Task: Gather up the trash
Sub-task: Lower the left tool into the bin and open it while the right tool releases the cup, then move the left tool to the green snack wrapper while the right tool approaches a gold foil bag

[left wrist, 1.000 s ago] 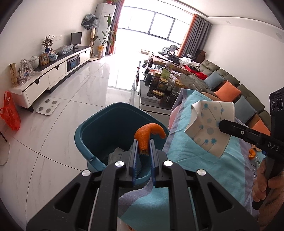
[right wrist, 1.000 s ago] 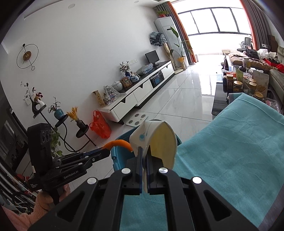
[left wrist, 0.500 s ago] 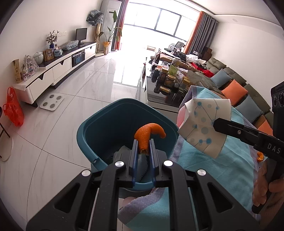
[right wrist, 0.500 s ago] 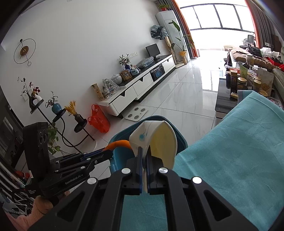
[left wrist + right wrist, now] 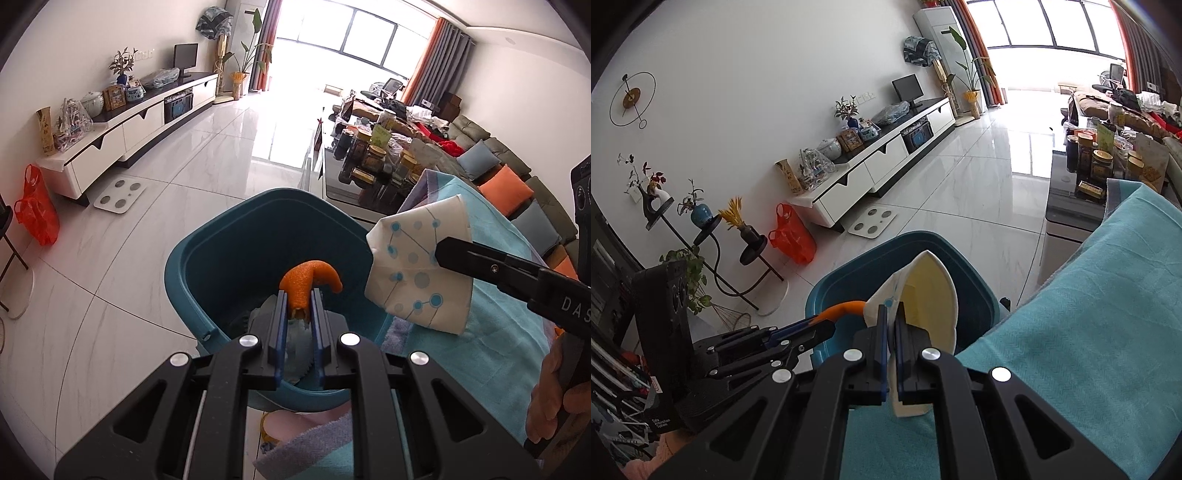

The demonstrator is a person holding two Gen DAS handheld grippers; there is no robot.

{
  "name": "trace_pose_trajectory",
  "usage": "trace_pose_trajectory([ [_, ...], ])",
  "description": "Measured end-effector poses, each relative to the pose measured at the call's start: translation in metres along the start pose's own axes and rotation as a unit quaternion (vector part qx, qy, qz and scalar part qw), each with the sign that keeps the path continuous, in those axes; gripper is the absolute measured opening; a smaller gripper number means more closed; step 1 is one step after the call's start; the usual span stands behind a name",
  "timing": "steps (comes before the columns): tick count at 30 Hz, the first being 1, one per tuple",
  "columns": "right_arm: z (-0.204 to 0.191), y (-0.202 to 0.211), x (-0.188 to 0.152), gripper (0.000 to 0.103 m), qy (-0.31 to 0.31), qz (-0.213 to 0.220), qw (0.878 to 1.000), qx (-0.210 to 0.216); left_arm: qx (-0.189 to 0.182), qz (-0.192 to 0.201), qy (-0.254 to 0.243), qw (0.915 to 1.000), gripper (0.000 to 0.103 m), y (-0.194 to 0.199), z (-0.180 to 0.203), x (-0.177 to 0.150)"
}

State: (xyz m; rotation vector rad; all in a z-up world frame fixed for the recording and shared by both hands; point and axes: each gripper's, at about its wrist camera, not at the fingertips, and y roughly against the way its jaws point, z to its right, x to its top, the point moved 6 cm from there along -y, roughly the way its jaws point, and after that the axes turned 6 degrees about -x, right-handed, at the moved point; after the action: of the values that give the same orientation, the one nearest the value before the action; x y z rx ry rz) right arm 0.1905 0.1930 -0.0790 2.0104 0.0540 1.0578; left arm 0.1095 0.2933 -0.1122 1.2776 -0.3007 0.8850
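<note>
My left gripper (image 5: 298,295) is shut on a curled piece of orange peel (image 5: 308,282), held over the open teal bin (image 5: 221,236). The right gripper (image 5: 892,314) is shut on a flattened white paper cup with blue dots (image 5: 923,291), at the bin's (image 5: 975,284) near rim beside the table edge. In the left wrist view the cup (image 5: 417,262) hangs at the bin's right rim, pinched by the right gripper (image 5: 441,253). In the right wrist view the left gripper (image 5: 827,323) and the peel (image 5: 846,308) show on the left. Crumpled trash lies in the bin's bottom.
A teal cloth (image 5: 1089,332) covers the table on the right. A coffee table with several jars (image 5: 373,158) stands beyond the bin. On the white floor sit a bathroom scale (image 5: 119,195) and a red plastic bag (image 5: 37,210) by the TV cabinet (image 5: 129,129). A sofa (image 5: 517,184) runs along the right.
Both grippers moved forward and a little down toward the bin. The peel now hangs over the bin's middle, and the cup has come to its right rim. Both grips are unchanged.
</note>
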Motion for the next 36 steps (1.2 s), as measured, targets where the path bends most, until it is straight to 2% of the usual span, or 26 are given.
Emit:
trace_pose_trajectory([
  [9, -0.003, -0.027, 0.007, 0.003, -0.011, -0.020, 1.000, -0.006, 0.019, -0.014, 0.006, 0.9997, 0.013, -0.018, -0.003, -0.002],
  [15, -0.003, -0.044, 0.006, 0.005, -0.025, -0.042, 0.999, -0.011, 0.013, -0.025, 0.023, 0.9993, 0.013, -0.033, -0.010, -0.004],
  [18, -0.003, -0.048, 0.005, 0.007, -0.028, -0.049, 0.998, -0.012, 0.007, -0.031, 0.031, 0.9990, 0.023, -0.041, -0.012, -0.004],
  [22, 0.001, -0.045, 0.001, 0.010, -0.030, -0.048, 0.998, -0.013, 0.007, -0.025, 0.033, 0.9991, 0.026, -0.041, -0.012, -0.004],
  [26, 0.009, -0.034, -0.003, 0.010, -0.030, -0.043, 0.999, -0.013, 0.007, -0.004, 0.027, 0.9996, 0.038, -0.030, -0.008, 0.000],
  [30, 0.015, -0.017, -0.007, 0.013, -0.033, -0.030, 0.999, -0.012, 0.003, 0.023, 0.012, 0.9997, 0.047, -0.010, -0.001, 0.004],
  [33, 0.020, 0.004, -0.010, 0.019, -0.033, -0.014, 0.999, -0.007, -0.009, 0.047, -0.003, 0.9989, 0.055, 0.008, 0.012, 0.006],
  [36, 0.023, 0.030, -0.016, 0.019, -0.025, 0.003, 1.000, -0.006, -0.030, 0.065, -0.024, 0.9971, 0.064, 0.026, 0.032, 0.005],
])
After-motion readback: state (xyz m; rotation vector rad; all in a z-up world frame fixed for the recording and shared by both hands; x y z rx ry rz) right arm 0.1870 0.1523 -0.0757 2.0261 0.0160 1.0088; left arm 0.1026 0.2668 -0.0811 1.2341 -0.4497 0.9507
